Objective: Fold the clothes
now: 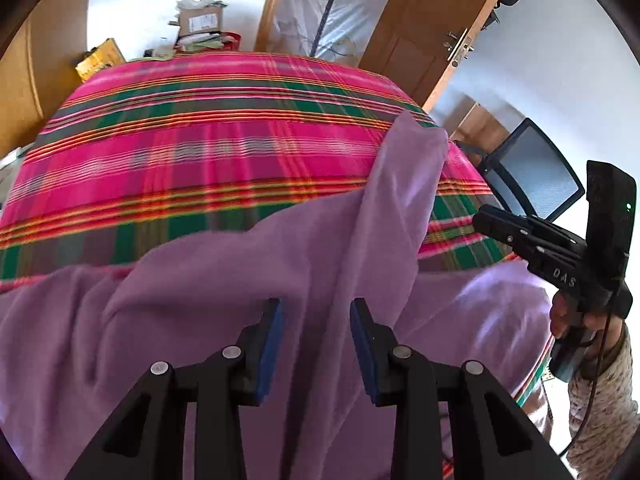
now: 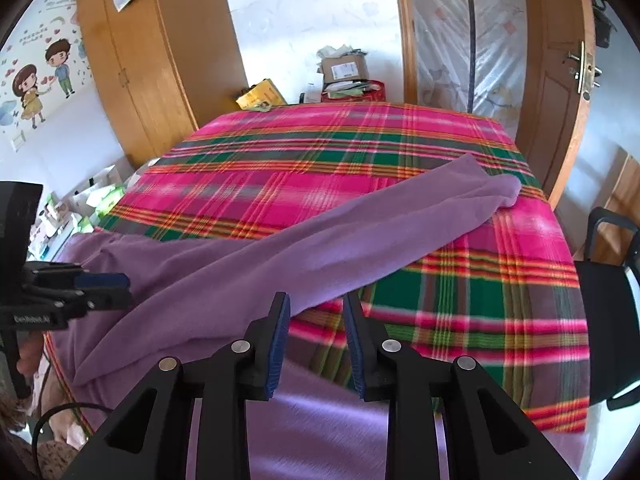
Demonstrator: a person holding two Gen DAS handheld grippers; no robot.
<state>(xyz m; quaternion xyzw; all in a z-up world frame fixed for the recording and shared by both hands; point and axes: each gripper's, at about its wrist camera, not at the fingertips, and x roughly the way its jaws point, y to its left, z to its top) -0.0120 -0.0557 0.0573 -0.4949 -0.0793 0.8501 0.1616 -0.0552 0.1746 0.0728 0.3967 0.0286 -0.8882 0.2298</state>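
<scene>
A purple long-sleeved garment (image 1: 224, 280) lies over the near edge of a bed with a pink and green plaid cover (image 1: 200, 148). One sleeve (image 2: 460, 204) stretches diagonally across the cover toward the far right. My left gripper (image 1: 316, 308) hovers open above the garment's body, with nothing between its blue pads (image 1: 274, 336). My right gripper (image 2: 316, 300) is also open, above the spot where the sleeve's lower edge meets the cover (image 2: 460, 304). Each gripper shows in the other's view: the right one (image 1: 486, 222) held by a hand, the left one (image 2: 108, 284) at the left edge.
A black office chair (image 2: 612, 304) stands at the bed's right side. Behind the bed are cardboard boxes (image 2: 344, 68), a wooden wardrobe (image 2: 152, 60) and a wooden door (image 2: 560, 80). Clutter (image 2: 92, 204) sits on the floor to the left.
</scene>
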